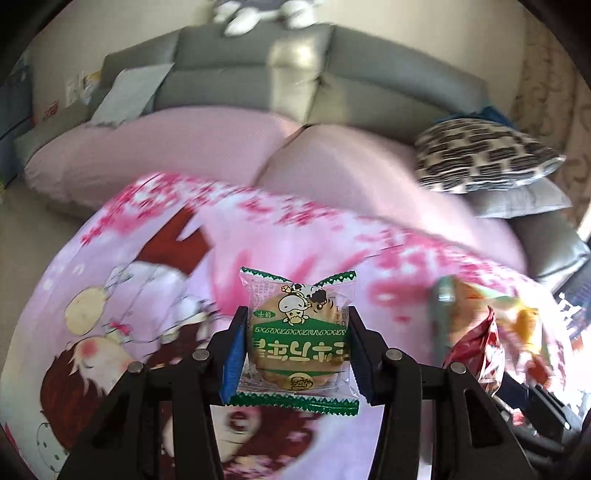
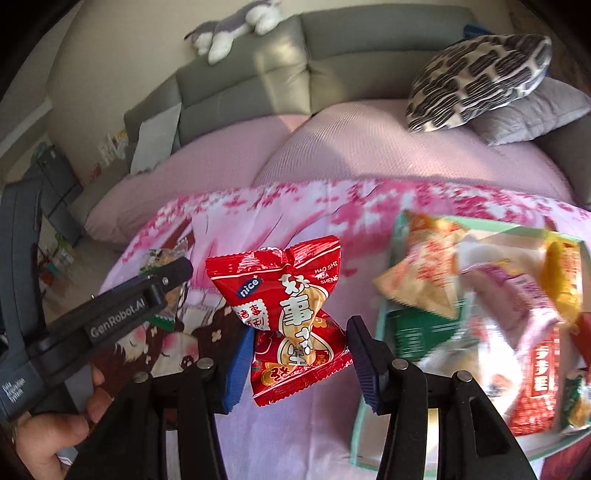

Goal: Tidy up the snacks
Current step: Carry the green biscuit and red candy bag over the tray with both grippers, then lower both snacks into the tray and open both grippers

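My left gripper (image 1: pixel 297 350) is shut on a green-and-clear biscuit packet (image 1: pixel 297 339) with a cow cartoon, held above the pink cartoon tablecloth (image 1: pixel 110 295). My right gripper (image 2: pixel 299 354) is shut on a red peanut snack bag (image 2: pixel 291 314), also held above the cloth. The left gripper's black body (image 2: pixel 122 306) shows at the left of the right wrist view. A pale green tray (image 2: pixel 391 258) at the right holds several snack packets (image 2: pixel 480 314). In the left wrist view the red bag (image 1: pixel 476 347) and the tray's snacks (image 1: pixel 480 295) appear at the right, blurred.
A pink-covered sofa seat (image 2: pixel 369 147) lies behind the table, with a grey backrest (image 2: pixel 295 74). A black-and-white patterned cushion (image 2: pixel 480 81) lies on a grey cushion (image 2: pixel 535 114) at the right. A plush toy (image 2: pixel 236 29) lies on top of the backrest.
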Action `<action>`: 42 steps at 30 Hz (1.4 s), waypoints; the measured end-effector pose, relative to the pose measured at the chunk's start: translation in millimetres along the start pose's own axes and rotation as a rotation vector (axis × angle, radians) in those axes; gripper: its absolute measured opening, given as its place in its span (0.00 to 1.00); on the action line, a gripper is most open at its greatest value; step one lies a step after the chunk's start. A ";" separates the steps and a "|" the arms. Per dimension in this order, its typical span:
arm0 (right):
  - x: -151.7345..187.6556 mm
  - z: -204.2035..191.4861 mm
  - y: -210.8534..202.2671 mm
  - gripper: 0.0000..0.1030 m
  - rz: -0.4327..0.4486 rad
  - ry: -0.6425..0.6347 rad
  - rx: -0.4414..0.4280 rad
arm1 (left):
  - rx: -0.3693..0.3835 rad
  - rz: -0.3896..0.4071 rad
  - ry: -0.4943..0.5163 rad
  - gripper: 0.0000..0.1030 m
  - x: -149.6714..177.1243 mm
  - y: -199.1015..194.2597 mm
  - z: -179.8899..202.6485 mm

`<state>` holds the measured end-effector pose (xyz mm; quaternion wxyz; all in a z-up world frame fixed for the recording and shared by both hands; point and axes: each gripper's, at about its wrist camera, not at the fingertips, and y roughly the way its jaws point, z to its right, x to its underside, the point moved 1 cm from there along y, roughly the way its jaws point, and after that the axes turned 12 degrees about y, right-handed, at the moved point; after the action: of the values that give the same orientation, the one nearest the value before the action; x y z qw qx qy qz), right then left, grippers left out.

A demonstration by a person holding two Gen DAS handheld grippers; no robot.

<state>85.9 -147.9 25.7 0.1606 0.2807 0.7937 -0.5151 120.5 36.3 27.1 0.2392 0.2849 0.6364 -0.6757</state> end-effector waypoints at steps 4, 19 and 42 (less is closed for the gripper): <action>-9.3 43.2 -32.4 0.51 0.078 0.084 0.103 | 0.077 0.043 0.078 0.50 -8.8 -11.2 43.4; -13.4 163.7 -70.1 0.52 0.103 0.303 0.302 | 0.256 0.086 0.338 0.50 -7.5 -21.4 191.0; -2.7 172.7 -55.2 0.81 0.019 0.271 0.309 | 0.161 -0.029 0.335 0.86 11.5 -7.3 185.5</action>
<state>48.4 -322.6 -4.8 0.0121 0.3764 0.7170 -0.5866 92.2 -147.5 29.6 0.0967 0.4025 0.6150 -0.6711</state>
